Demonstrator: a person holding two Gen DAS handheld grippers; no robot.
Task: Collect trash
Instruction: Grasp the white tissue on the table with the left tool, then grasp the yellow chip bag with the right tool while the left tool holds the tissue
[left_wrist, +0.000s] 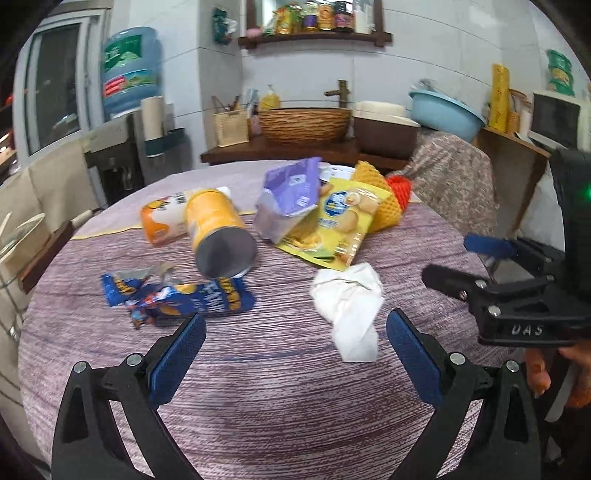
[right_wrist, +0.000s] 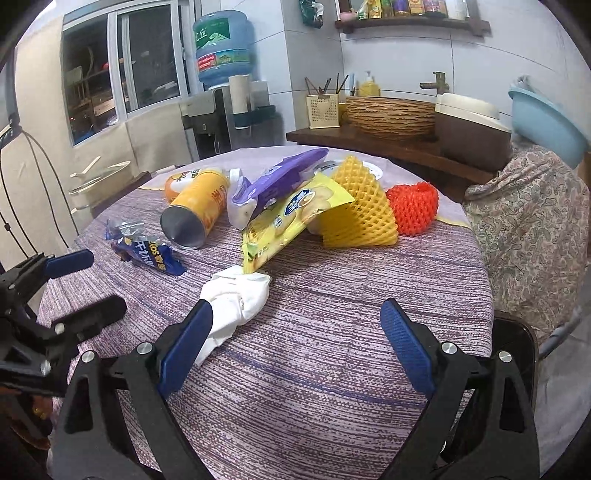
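Left wrist view: you are hovering both the left gripper (left_wrist: 295, 354) and right gripper (right_wrist: 295, 339) spread wide and empty, nothing collected yet. Crumpled tissue (left_wrist: 351, 302), chip can (left_wrist: 221, 236) and wrappers (left_wrist: 177, 295) are lying on the table (left_wrist: 277, 406).

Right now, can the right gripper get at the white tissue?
Probably yes. The right gripper is open and empty, and the tissue lies just beyond its left finger with only bare tablecloth between.
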